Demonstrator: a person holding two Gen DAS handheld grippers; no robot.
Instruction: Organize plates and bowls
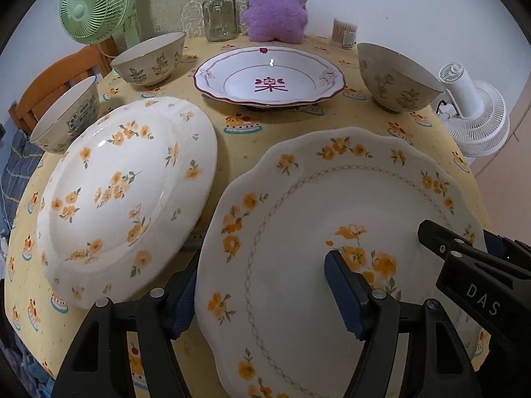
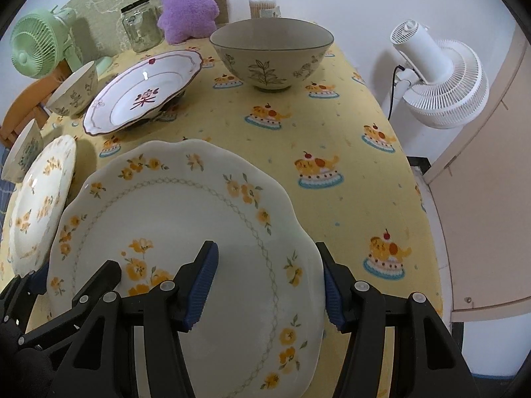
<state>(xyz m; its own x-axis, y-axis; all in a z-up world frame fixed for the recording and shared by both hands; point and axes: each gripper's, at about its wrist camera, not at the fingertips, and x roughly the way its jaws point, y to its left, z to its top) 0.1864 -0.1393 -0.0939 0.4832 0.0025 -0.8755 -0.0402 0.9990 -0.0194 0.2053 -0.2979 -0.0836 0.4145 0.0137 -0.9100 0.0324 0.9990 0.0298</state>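
Observation:
A scalloped white plate with orange flowers (image 1: 298, 205) (image 2: 186, 219) hangs between both grippers, held just above the yellow tablecloth (image 2: 332, 132). My left gripper (image 1: 262, 275) is shut on its left rim, the outer finger under the edge and the inner pad on the plate's face. My right gripper (image 2: 265, 252) is shut on the right rim in the same way. To the left lies a round flowered plate (image 1: 126, 192). A deep plate with a red rim (image 1: 268, 76) sits further back. Three leaf-patterned bowls (image 1: 149, 59) (image 1: 66, 116) (image 1: 395, 76) stand around it.
At the back stand a glass jar (image 1: 219, 16), a purple plush (image 1: 275, 6), a toothpick holder (image 1: 345, 33) and a green fan (image 1: 93, 3). A white fan (image 2: 438, 76) stands off the table's right edge. A wooden chair (image 1: 56, 76) is at the left.

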